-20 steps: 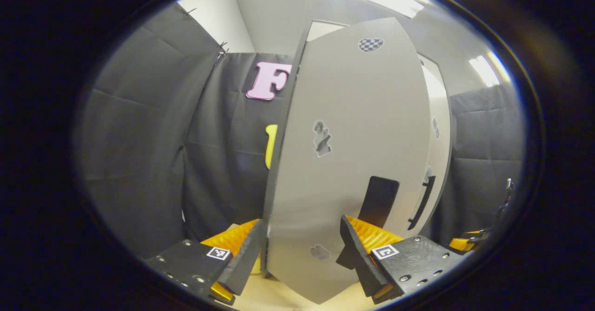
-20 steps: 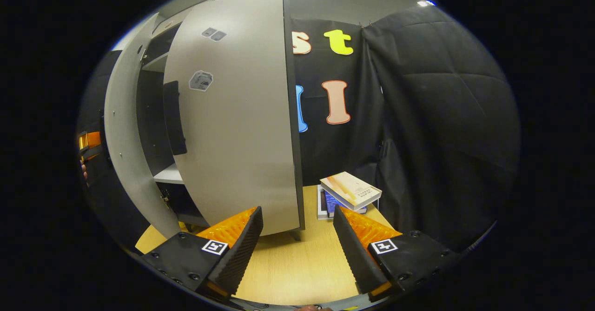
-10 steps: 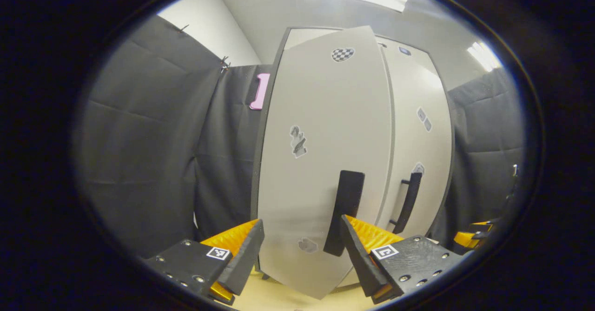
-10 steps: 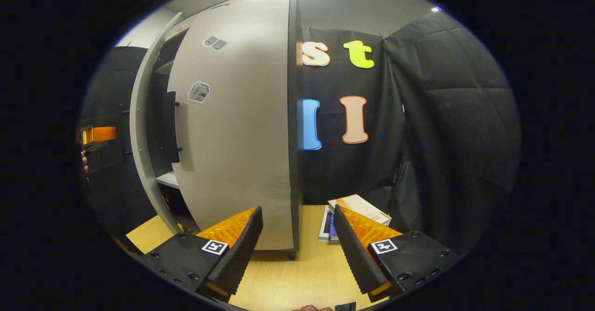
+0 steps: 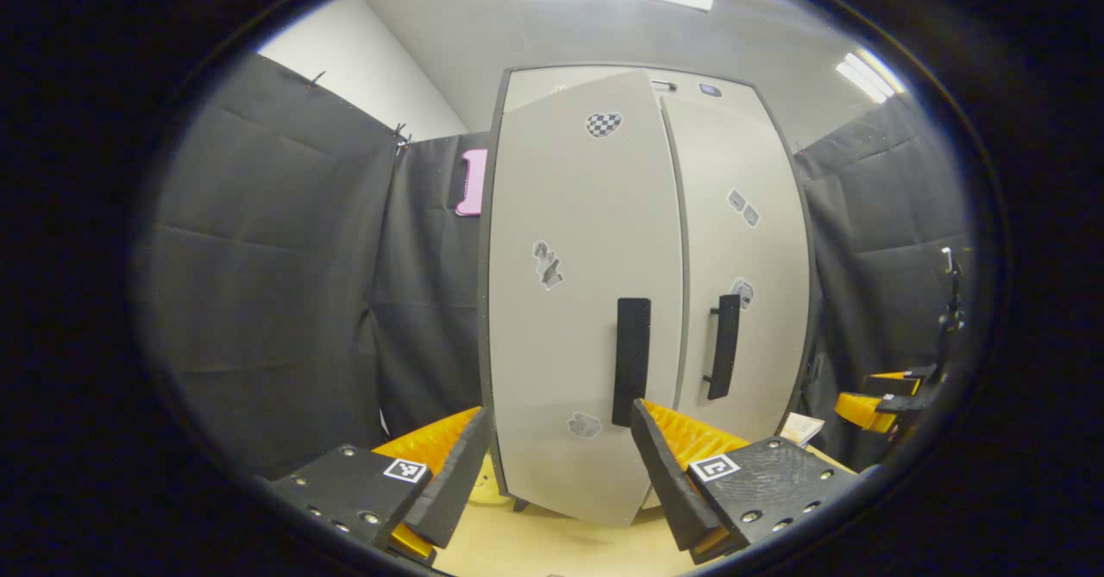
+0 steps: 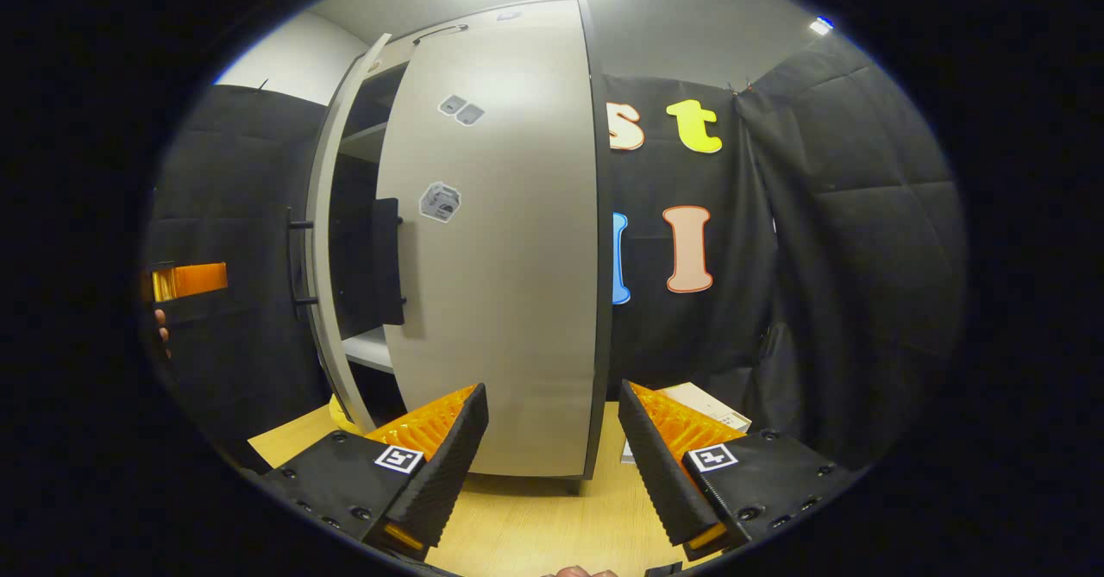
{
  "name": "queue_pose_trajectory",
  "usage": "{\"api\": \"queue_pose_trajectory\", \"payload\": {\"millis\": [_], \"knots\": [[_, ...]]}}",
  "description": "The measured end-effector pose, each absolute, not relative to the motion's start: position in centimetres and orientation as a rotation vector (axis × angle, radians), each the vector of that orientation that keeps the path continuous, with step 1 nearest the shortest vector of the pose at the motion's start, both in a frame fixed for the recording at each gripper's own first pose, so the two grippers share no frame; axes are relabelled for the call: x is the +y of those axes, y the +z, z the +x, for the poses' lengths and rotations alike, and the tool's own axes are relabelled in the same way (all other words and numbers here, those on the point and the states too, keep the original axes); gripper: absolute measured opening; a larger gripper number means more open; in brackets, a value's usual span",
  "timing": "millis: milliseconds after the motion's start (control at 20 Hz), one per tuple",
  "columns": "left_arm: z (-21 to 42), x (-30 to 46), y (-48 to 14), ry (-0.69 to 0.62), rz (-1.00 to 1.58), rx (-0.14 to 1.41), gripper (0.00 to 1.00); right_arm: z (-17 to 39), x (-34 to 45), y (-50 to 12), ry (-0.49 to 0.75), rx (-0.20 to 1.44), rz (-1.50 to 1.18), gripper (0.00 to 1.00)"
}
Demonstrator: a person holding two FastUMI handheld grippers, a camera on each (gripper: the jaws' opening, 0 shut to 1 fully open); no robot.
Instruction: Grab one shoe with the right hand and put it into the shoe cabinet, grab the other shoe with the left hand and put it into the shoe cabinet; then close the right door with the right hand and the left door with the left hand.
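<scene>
Your left gripper (image 5: 552, 456) sits at the bottom of the left gripper view, fingers spread apart, gripping nothing. Centre frame behind it stands the tall pale-grey shoe cabinet (image 5: 595, 85). Its grey left door with the flat black handle (image 5: 586, 301) is almost closed but its free edge still stands a little proud of the grey right door with the black bar handle (image 5: 742, 275). The left door's lower edge is cut off behind your fingers, so I can't tell whether either finger touches it.

Your right gripper (image 6: 552, 456) at the bottom of the right gripper view is also spread wide and empty. In that view the right door (image 6: 500, 249) looks flush, and a dark gap in the left half of the frame shows shelf edges inside. The shoes are hidden; a small yellow patch (image 6: 341, 409) at the cabinet's foot is too small to identify. A pale book (image 6: 707, 404) on the light wooden table (image 6: 535, 517) is mostly hidden behind your right finger. Your other gripper (image 6: 185, 284) is cut off at the far left edge.

Versus 1.0 s ago: the left door has swung from wide open to nearly shut, and both cameras have pulled back from the cabinet.
</scene>
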State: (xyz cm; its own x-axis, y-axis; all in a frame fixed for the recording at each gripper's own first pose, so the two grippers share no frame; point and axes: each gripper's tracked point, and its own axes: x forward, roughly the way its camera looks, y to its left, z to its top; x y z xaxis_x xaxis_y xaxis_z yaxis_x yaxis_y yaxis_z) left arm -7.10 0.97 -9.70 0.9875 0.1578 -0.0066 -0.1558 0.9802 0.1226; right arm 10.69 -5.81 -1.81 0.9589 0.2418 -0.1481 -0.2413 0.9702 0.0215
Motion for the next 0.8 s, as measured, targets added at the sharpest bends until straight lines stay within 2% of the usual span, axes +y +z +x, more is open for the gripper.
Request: {"api": "queue_pose_trajectory", "payload": {"millis": [300, 800], "knots": [[-8.3, 0.8, -10.3, 0.121, 0.074, 0.018, 1.00, 5.2, -3.7, -3.4, 0.229, 0.197, 0.010, 0.95], [-9.5, 1.8, -10.9, 0.079, 0.057, -0.014, 0.99, 0.1, -5.6, -3.2, 0.101, 0.172, 0.004, 0.97]]}}
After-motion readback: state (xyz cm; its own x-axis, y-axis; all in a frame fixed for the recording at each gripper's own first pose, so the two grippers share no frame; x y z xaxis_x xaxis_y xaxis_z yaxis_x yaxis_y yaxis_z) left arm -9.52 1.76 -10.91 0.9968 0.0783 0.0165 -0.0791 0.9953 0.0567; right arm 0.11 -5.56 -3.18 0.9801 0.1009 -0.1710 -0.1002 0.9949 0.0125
